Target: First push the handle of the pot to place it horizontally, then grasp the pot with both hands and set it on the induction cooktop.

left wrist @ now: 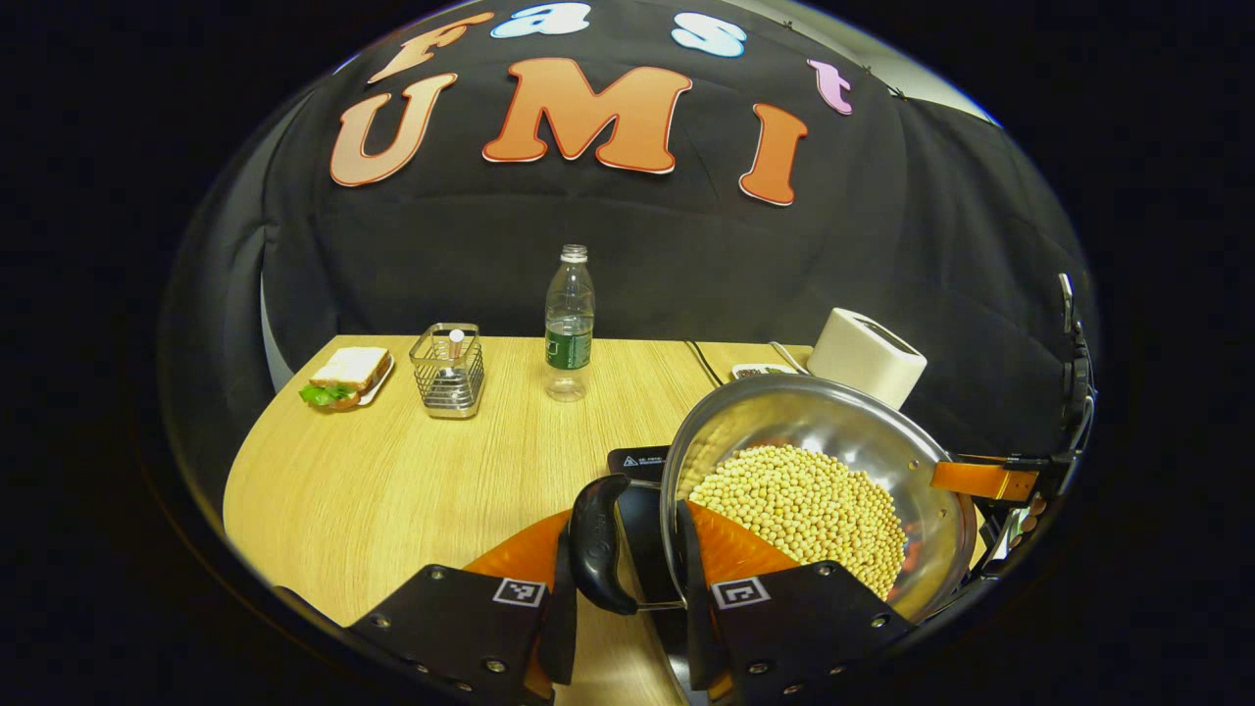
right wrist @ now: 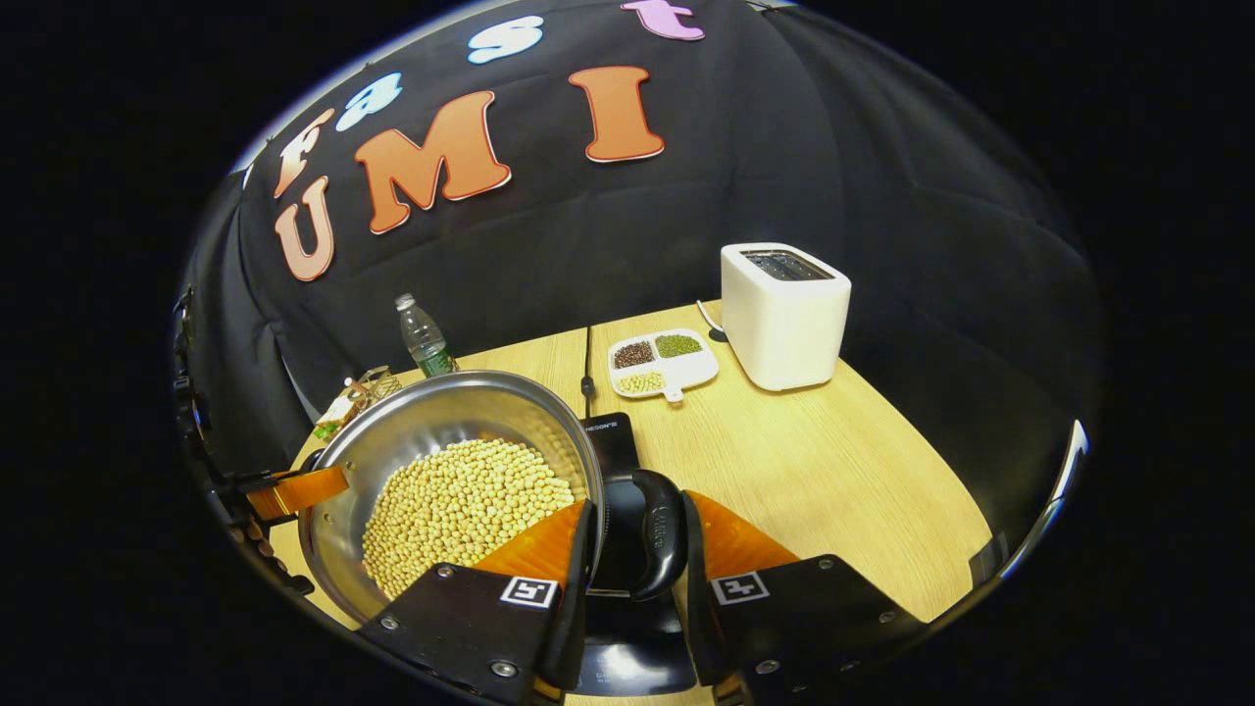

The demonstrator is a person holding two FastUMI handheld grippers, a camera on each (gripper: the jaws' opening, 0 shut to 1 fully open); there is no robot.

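Surroundings: toaster (right wrist: 784, 314), water bottle (left wrist: 569, 324), wire basket (left wrist: 447, 371) well apart.
Pot (left wrist: 833, 431): holds soybeans (left wrist: 804, 510).
Left gripper (left wrist: 618, 588): clamps the pot's side handle (left wrist: 598, 544).
Right gripper (right wrist: 637, 579): clamps the opposite handle (right wrist: 659, 534).

pot (right wrist: 412, 431): shiny silver, black handles, full of pale yellow beans
toaster (right wrist: 784, 314): plain white
surface (right wrist: 833, 471): light wood grain
bottle (left wrist: 569, 324): clear, green label
left gripper (left wrist: 627, 598): black and orange
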